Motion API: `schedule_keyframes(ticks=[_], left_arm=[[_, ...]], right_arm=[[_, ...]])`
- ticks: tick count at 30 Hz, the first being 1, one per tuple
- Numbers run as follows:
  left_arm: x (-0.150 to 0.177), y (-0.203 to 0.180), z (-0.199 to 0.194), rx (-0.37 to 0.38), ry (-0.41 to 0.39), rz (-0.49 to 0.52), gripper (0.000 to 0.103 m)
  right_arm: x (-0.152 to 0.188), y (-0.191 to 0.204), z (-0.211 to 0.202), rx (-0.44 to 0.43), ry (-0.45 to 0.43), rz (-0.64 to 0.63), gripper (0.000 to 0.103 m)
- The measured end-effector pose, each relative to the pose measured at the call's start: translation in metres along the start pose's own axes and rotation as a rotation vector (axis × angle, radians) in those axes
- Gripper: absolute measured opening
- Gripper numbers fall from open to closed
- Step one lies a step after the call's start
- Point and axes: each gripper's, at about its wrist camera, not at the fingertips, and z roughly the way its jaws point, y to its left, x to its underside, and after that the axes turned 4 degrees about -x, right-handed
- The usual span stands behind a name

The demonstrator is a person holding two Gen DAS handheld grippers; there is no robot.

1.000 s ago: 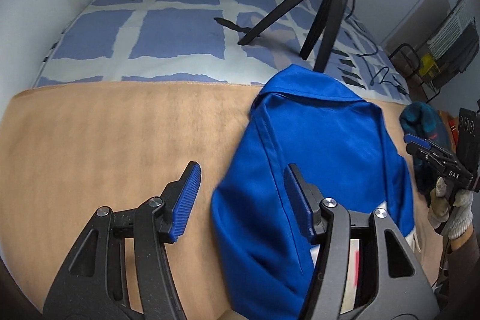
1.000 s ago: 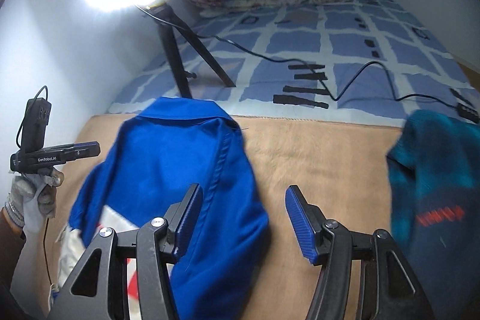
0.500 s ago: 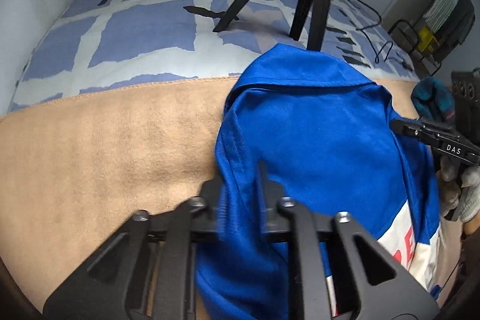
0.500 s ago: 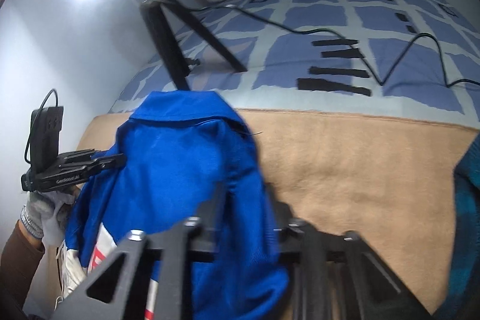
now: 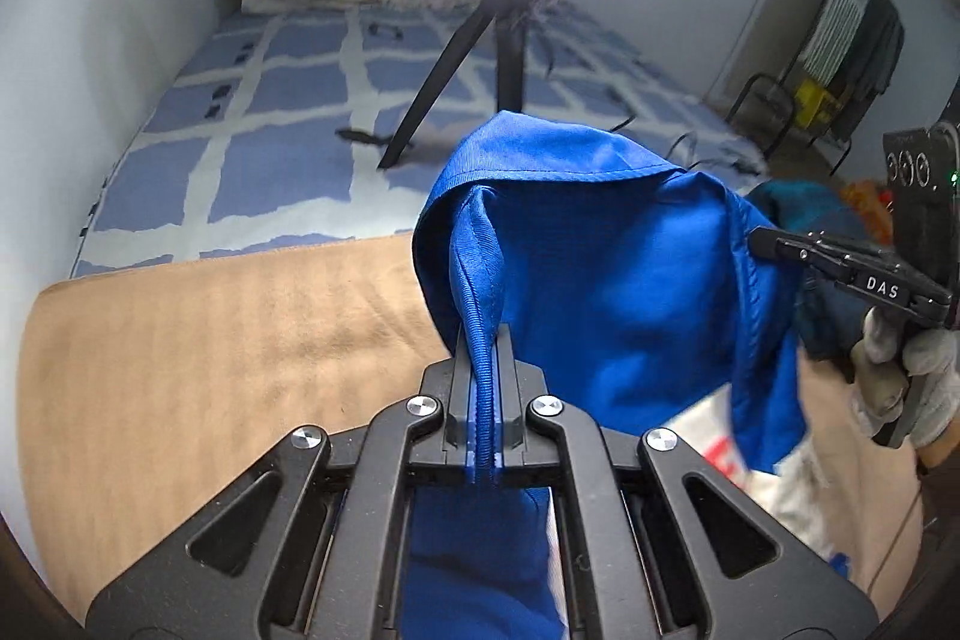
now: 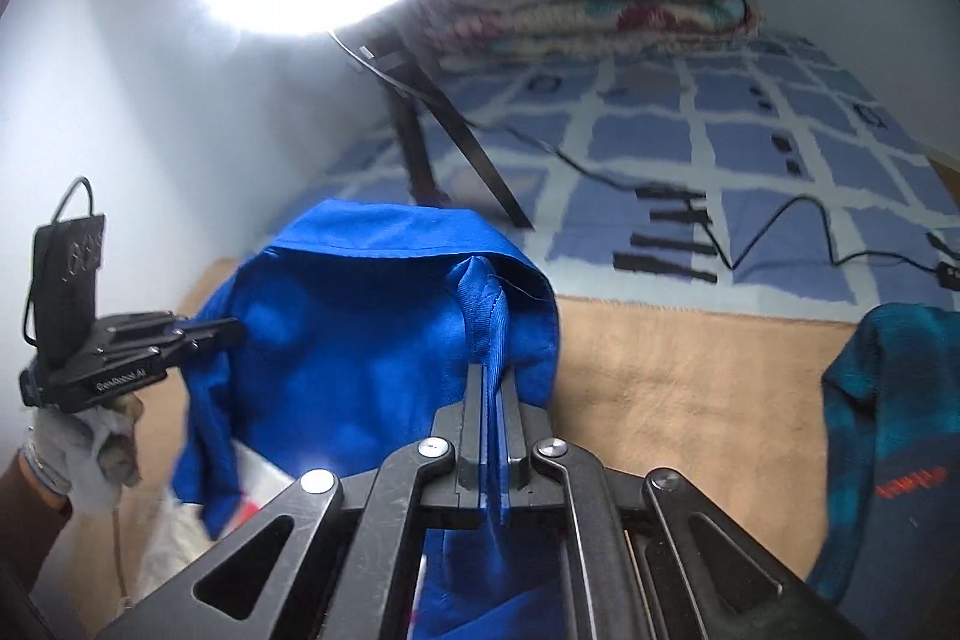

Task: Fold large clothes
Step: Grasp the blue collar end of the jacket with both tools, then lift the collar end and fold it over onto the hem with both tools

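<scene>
Both the left tongs [image 5: 482,403] and right tongs [image 6: 493,433], open a second ago, are now clamped on side seams of the bright blue cloth jacket [image 5: 600,268], lifting it off the tan blanket [image 5: 198,340] at the bed's near edge, ready for folding.

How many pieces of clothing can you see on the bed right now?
2. The blue garment hangs between the left gripper and right gripper, both clamped on it. A teal garment lies on the tan blanket. More may be hidden.
</scene>
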Motion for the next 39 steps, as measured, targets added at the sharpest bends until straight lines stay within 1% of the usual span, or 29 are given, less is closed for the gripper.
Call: schedule_keyframes(ticks=[4, 6, 7, 9, 11, 15, 20, 25, 27, 30, 31, 33, 35, 37, 39], left_arm=[[0.008, -0.008, -0.042, 0.037, -0.048, -0.023, 0.0], [0.018, -0.013, -0.067, 0.062, -0.066, -0.038, 0.0], [0.022, -0.017, -0.077, 0.073, -0.07, -0.039, 0.0], [0.034, -0.028, -0.101, 0.067, -0.089, -0.014, 0.0], [0.045, -0.038, -0.122, 0.076, -0.104, -0.005, 0.0], [0.071, -0.057, -0.159, 0.092, -0.112, -0.005, 0.0], [0.104, -0.072, -0.193, 0.11, -0.127, -0.02, 0.0], [0.143, -0.084, -0.219, 0.125, -0.109, -0.002, 0.0], [0.164, -0.086, -0.228, 0.13, -0.098, -0.01, 0.0], [0.195, -0.085, -0.233, 0.132, -0.067, -0.035, 0.0], [0.204, -0.086, -0.234, 0.129, -0.055, -0.034, 0.0], [0.224, -0.088, -0.234, 0.114, -0.031, -0.024, 0.0], [0.247, -0.088, -0.23, 0.109, 0.007, -0.033, 0.0], [0.268, -0.089, -0.226, 0.1, 0.043, -0.031, 0.0], [0.288, -0.093, -0.223, 0.067, 0.071, -0.006, 0.0]], right_arm=[[0.003, 0.022, -0.04, -0.026, -0.053, -0.015, 0.0], [0.007, 0.034, -0.059, -0.031, -0.07, -0.027, 0.0], [0.012, 0.041, -0.072, -0.033, -0.083, -0.034, 0.0], [0.02, 0.053, -0.092, -0.037, -0.103, -0.039, 0.0], [0.033, 0.067, -0.117, -0.05, -0.116, -0.035, 0.0], [0.055, 0.09, -0.149, -0.049, -0.123, -0.053, 0.0], [0.095, 0.115, -0.187, -0.048, -0.129, -0.073, 0.0], [0.131, 0.125, -0.207, -0.054, -0.107, -0.062, 0.0], [0.147, 0.131, -0.213, -0.044, -0.097, -0.072, 0.0], [0.175, 0.141, -0.222, -0.045, -0.085, -0.075, 0.0], [0.188, 0.143, -0.224, -0.051, -0.079, -0.068, 0.0], [0.209, 0.148, -0.225, -0.037, -0.066, -0.072, 0.0], [0.236, 0.157, -0.226, -0.008, -0.037, -0.09, 0.0], [0.263, 0.16, -0.219, 0.003, 0.012, -0.095, 0.0], [0.283, 0.161, -0.212, 0.026, 0.053, -0.101, 0.0]])
